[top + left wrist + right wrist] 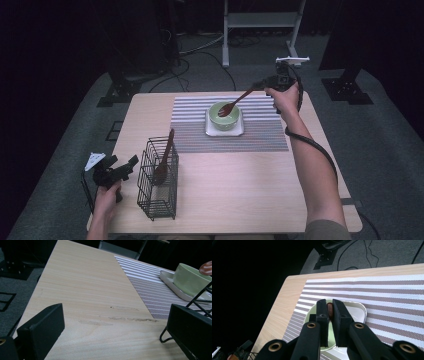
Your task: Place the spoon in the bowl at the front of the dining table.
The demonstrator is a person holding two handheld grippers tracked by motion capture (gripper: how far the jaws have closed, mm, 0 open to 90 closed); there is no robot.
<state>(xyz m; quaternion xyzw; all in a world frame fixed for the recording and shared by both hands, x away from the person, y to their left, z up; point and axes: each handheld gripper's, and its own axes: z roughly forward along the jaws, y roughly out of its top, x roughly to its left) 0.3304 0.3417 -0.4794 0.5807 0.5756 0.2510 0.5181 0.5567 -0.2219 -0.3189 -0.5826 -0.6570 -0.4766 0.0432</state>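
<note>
1. The right forearm (312,165) reaches far forward from the bottom edge of the high view, its hand (286,99) gripping the right tool (260,86) at the far side of the tabletop (240,185).
2. That tool's jaws stand nearly together, pinched on a brown wooden handle (330,310), and point down and to the person's left.
3. The left hand (106,196) holds the left tool (131,163) low at the near left edge of the tabletop.
4. Its jaws are spread wide with nothing between them, aimed forward and to the right.

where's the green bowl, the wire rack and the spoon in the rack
green bowl (224,118), high view, front wall
wire rack (158,202), high view, near wire wall
spoon in the rack (161,171), high view, bowl end
</note>
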